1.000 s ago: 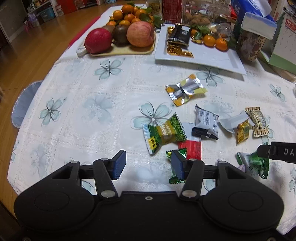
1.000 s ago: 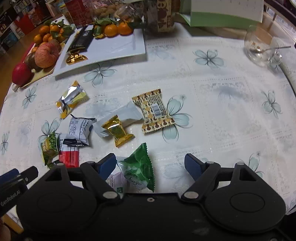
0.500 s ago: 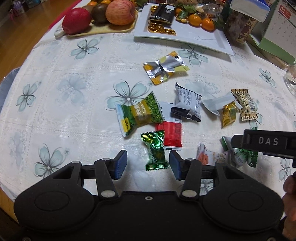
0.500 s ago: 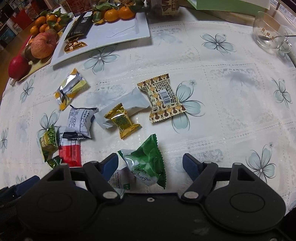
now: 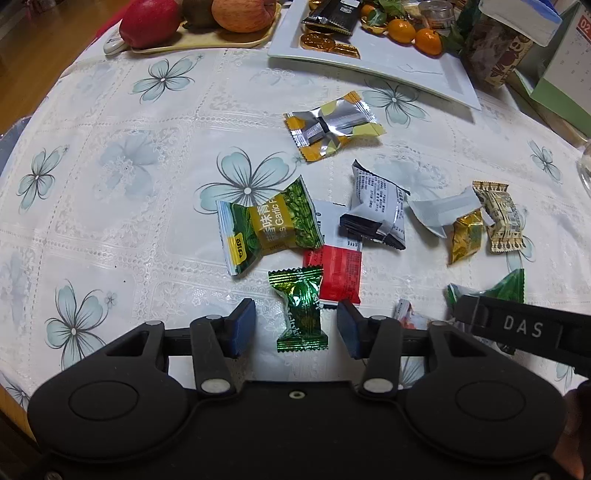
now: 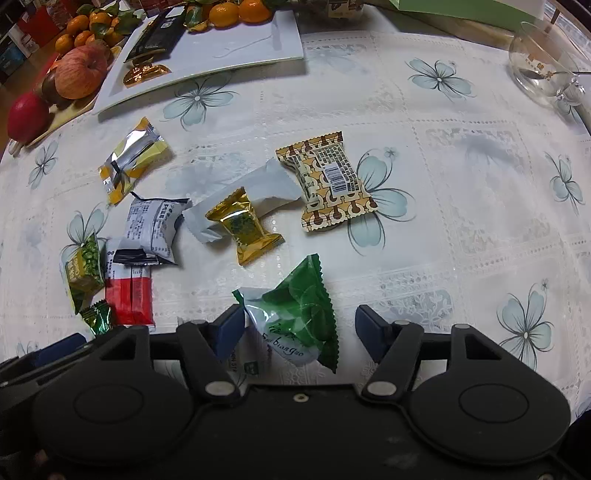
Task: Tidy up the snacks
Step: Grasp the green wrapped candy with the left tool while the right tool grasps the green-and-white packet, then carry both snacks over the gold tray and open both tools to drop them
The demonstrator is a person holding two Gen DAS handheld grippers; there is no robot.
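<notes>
Straddling a small green foil candy [image 5: 302, 309], the left claw [image 5: 295, 328] hangs low over the table [image 5: 110, 184] w/ its jaws wide apart, gripping nothing; the candy lies between the blue pads [image 5: 241, 326] but touches neither. Just beyond it sit a red packet [image 5: 338, 273] and a green-and-yellow garlic pea pack [image 5: 267, 225], the two overlapping at one corner.

Right claw [image 6: 300, 332] is also spread wide & holds nothing. A green leaf-print packet [image 6: 295, 314] lies between its pads, its white end close against the left pad [image 6: 231, 330] (contact can't be told).

Further out on the flowered cloth: a gold packet [image 6: 243, 225] resting on a plain white wrapper [image 6: 258, 195], a brown patterned packet [image 6: 327, 181] just beside that, a white printed packet [image 6: 153, 225] and a silver-and-yellow one [image 6: 131, 160] nearer the white tray [image 6: 229, 48]. The tray carries a black bar [image 6: 157, 33], gold coins [image 6: 144, 72] & mandarins [image 6: 236, 9]. Apples [image 6: 79, 72] sit on a board to its left.
</notes>
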